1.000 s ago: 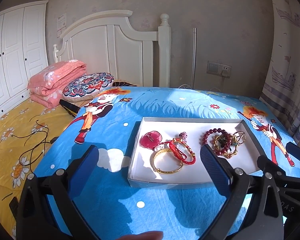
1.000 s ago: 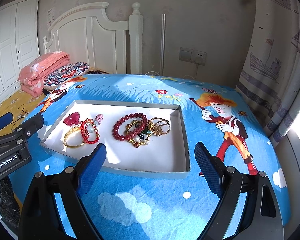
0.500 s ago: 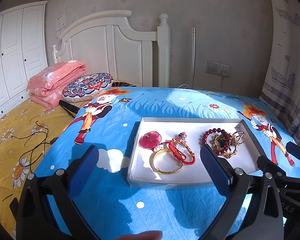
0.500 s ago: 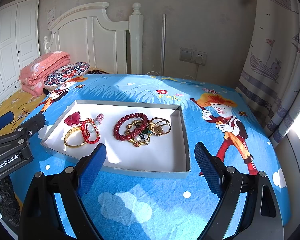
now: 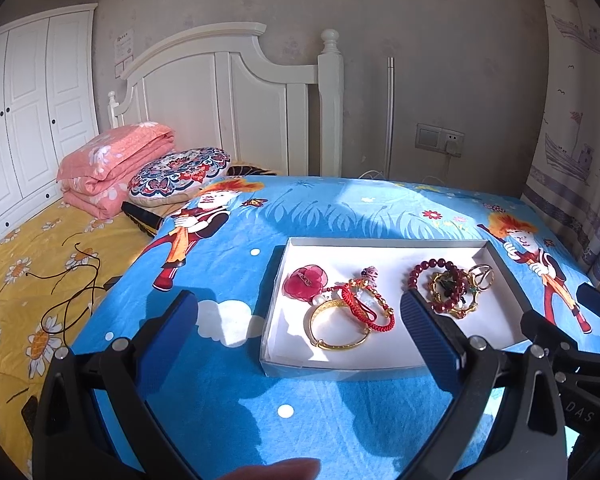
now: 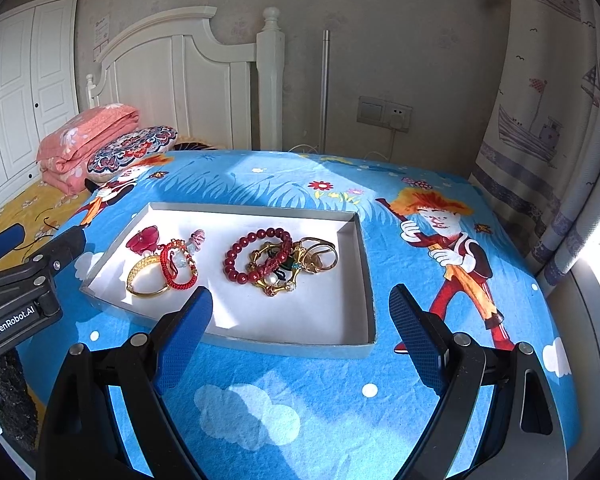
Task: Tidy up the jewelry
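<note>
A shallow white box [image 5: 380, 372] [image 6: 300, 346] lies on the blue cartoon cloth. In it are a pink flower brooch [image 5: 305, 279] [image 6: 143, 237], a gold bangle [image 5: 338, 342] [image 6: 144, 290], a red cord bracelet [image 5: 370, 314] [image 6: 178, 280], a dark red bead bracelet [image 5: 420, 276] [image 6: 244, 256] and a tangle of gold pieces [image 5: 466, 292] [image 6: 300, 264]. My left gripper [image 5: 300, 334] is open and empty, held above the cloth before the box's left half. My right gripper [image 6: 300, 320] is open and empty above the box's near edge.
A folded pink quilt [image 5: 112, 168] and a patterned cushion [image 5: 176, 174] lie by the white headboard [image 5: 236, 108]. Black cables [image 5: 72, 280] lie on the yellow sheet to the left. A curtain [image 6: 552, 160] hangs at the right. A wall socket [image 6: 384, 114] is behind the bed.
Both grippers have stayed open and almost still; the views have shifted only slightly.
</note>
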Tool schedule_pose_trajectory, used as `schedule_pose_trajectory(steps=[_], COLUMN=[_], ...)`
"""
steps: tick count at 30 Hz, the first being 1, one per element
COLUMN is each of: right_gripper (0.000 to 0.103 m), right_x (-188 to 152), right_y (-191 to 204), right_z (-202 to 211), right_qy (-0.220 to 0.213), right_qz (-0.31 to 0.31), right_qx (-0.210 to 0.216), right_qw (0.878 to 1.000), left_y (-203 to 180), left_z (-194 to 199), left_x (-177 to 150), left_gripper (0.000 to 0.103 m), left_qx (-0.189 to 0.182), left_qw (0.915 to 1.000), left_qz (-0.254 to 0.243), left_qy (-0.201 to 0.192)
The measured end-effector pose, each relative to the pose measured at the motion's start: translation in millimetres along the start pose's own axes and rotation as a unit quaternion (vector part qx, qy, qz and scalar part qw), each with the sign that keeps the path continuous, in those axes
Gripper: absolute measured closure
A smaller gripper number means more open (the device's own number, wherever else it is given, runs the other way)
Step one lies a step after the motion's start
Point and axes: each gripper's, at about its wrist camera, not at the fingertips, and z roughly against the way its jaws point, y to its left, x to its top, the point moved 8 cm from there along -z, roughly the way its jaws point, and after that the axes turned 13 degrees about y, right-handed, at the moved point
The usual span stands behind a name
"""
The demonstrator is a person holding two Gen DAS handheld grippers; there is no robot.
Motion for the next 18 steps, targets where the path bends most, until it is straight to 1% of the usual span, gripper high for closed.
schedule_pose_trajectory(steps=[9, 12, 18], right_gripper=[0.019, 0.019, 0.019], right_x=[0.3, -0.6, -3.8], right_y=[-2.1, -2.3, -2.0], right_z=[-0.6, -1.8, -7.7], right_qy=[0.003, 0.005, 0.011], right_qz=[0.001, 0.002, 0.002], right_qx=[0.001, 0.001, 0.000], right_qw=[1.000, 1.000, 1.000], left_y=[-0.7, -0.7, 0.6], left_z=[-5.2, -8.9, -15.6], left_x=[-4.5, -8.0, -13.1], left_gripper=[0.005, 0.005, 0.005], left_qx=[0.005, 0.012, 0.011], left_qw=[1.0000, 0.9998, 0.9998], left_qz=[-0.005, -0.009, -0.005], left_qy=[0.006, 0.012, 0.015])
